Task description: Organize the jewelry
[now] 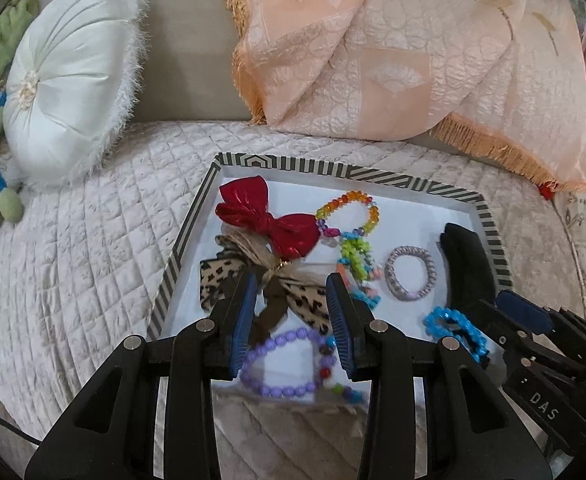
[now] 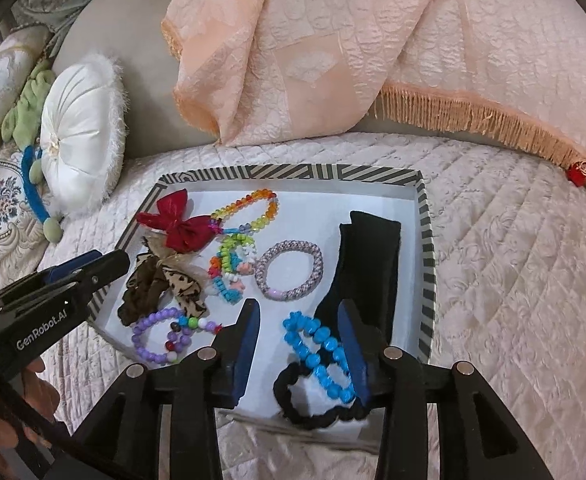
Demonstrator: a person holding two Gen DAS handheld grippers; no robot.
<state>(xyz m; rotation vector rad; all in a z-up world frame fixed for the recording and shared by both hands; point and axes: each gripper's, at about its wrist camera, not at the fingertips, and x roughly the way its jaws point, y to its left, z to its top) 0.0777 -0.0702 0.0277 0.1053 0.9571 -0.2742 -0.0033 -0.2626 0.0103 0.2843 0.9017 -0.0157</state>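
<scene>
2 grippers are seen above a striped tray (image 2: 427, 240) set on a quilted bedspread (image 2: 513, 280). The left gripper (image 1: 291, 286) is spread apart, nothing between its ribbed blue pads (image 1: 339, 320); a leopard bow (image 1: 293, 300) lies below the gap and a purple bracelet (image 1: 281, 360) lies nearer the camera, under the fingers. The right gripper (image 2: 299, 316) is likewise released and empty; a blue bracelet (image 2: 317, 348) lies in the gap, close to the right pad (image 2: 355, 344), contact not discernible, and it overlaps a black scrunchie (image 2: 313, 408) at the tray's near edge.

Elsewhere in the tray: a red bow (image 2: 175, 220), shiny fabric, at the far left; a rainbow bracelet (image 2: 249, 210) of faceted translucent beads beside it; a multicolour bead tangle (image 2: 231, 264) in the middle; a lilac braided ring (image 2: 289, 270) to its right; a black folded cloth piece (image 2: 369, 260) along the right wall. The tray floor is plain white, the rim black and cream striped.

Behind the tray, a round white satin cushion (image 1: 65, 96) with fuzzy trim and a peach fringed throw (image 1: 393, 64) are noted.
</scene>
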